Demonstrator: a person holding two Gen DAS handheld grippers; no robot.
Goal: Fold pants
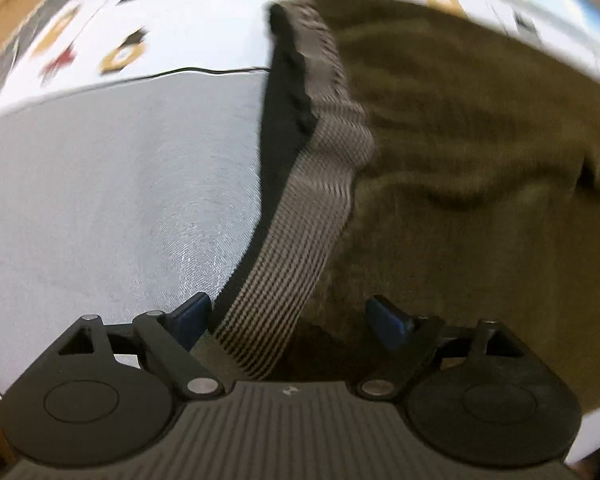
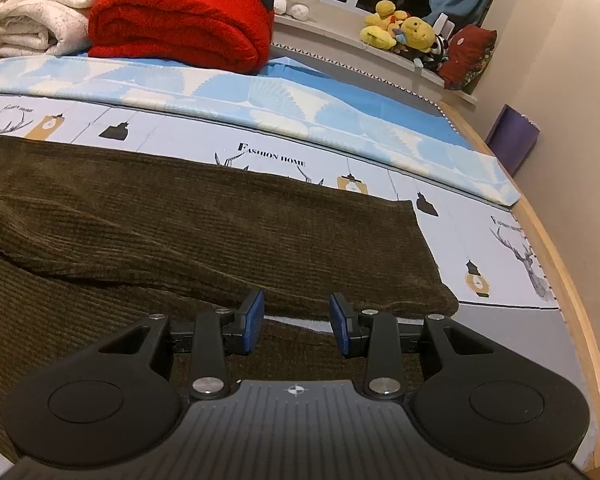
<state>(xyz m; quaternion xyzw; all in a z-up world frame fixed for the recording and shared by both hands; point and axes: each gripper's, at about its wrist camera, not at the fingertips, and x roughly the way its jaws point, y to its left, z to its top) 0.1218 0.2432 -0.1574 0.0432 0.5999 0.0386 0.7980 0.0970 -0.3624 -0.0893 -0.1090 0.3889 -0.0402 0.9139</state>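
A bed (image 2: pixel 500 292) fills both views, covered with a pale printed sheet showing lanterns, deer heads and the words "Fashion Home", with a blue-and-white patterned cover (image 2: pixel 300 108) folded across it farther back. At the far left of the bed sit a folded red blanket (image 2: pixel 180 20) and, just beside it, a folded white blanket (image 2: pixel 40 8). A ledge along the wall carries yellow plush toys (image 2: pixel 400 28) and a dark red cushion (image 2: pixel 466 56); a purple box (image 2: pixel 514 140) stands near the wall on the right.

The pants (image 2: pixel 200 240), olive-brown corduroy, lie flat on the bed with their long axis running left to right in the right wrist view. The leg hems point to the right, the upper leg ending in a straight edge near the lantern print. In the left wrist view, which is blurred, the ribbed grey-brown waistband (image 1: pixel 312 200) runs from near the gripper away up the frame, with the olive cloth spreading to its right and plain grey sheet to its left.

The left gripper (image 1: pixel 288 316) is wide open, its blue pads on either side of the waistband's near end without closing on it. The right gripper (image 2: pixel 297 322) is also open, with a moderate gap between its blue pads, just above the nearer leg by the hem end and holding nothing.
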